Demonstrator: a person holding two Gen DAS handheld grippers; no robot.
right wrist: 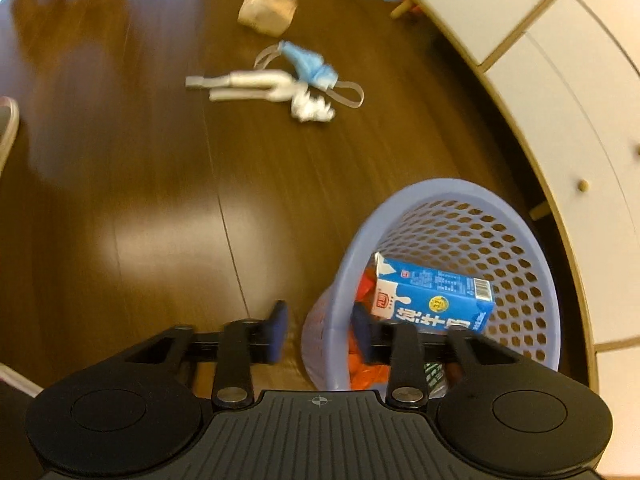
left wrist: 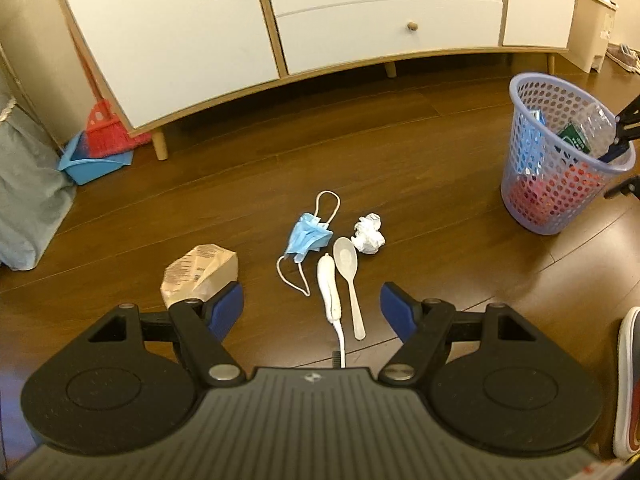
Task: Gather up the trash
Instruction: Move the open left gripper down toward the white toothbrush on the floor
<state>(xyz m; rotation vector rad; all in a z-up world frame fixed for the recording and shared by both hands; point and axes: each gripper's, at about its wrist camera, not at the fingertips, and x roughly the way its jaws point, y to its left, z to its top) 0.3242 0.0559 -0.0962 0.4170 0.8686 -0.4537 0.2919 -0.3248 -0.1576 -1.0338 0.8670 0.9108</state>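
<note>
left wrist view looks down on a dark brown wooden floor (left wrist: 420, 152), where the left gripper (left wrist: 312, 304) hangs with its blue-padded jaws spread wide and nothing between them. ahead of it lie a crumpled blue face mask with white ear loops (left wrist: 309, 236), a white plastic spoon (left wrist: 349, 276), a white plastic handle-shaped piece (left wrist: 329, 286) just beside the spoon, and a crumpled white paper ball (left wrist: 369, 234) touching the spoon's bowl. a tan crumpled paper bag (left wrist: 200, 274) sits to the left, near the left pad. a pale blue perforated plastic waste basket (left wrist: 532, 184) stands well apart at the right, before a white cabinet with wooden trim (left wrist: 380, 20). right wrist view shows the right gripper (right wrist: 320, 326) parted and empty over the basket's rim, a blue milk carton (right wrist: 432, 300) lying inside.
</note>
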